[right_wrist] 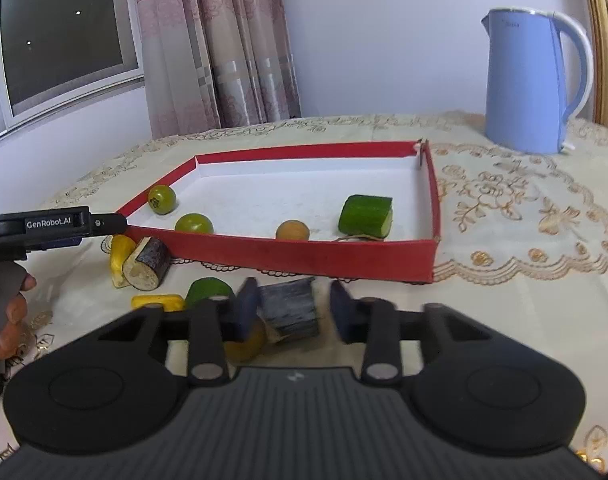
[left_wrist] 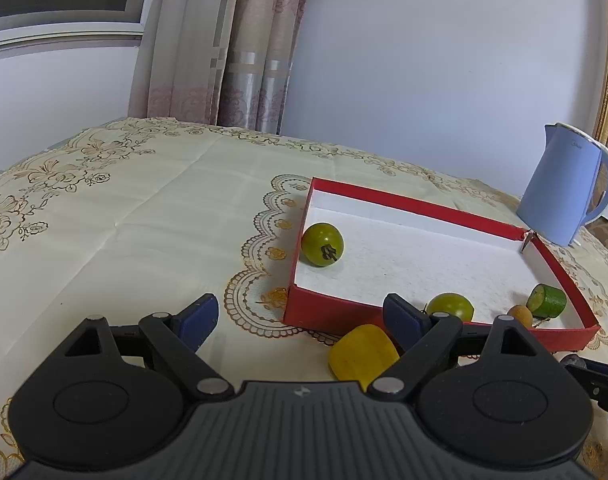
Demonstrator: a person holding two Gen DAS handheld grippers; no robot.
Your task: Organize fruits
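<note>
Lace-covered counter (right_wrist: 504, 216): right gripper (right_wrist: 291, 308) jaws look clamped on a dark-skinned cut chunk (right_wrist: 291, 312), bit blurry; left gripper (left_wrist: 299, 316) jaws wide open, holding nothing.

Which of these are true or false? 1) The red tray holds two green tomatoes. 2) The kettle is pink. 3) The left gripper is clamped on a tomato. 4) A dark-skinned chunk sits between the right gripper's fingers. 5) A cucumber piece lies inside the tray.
1) True: two green tomatoes lie in the red tray.
2) False: the kettle is light blue.
3) False: the left gripper is open, holding nothing.
4) True: the dark-skinned chunk is between the right gripper fingers.
5) True: the cucumber piece is inside.
</note>
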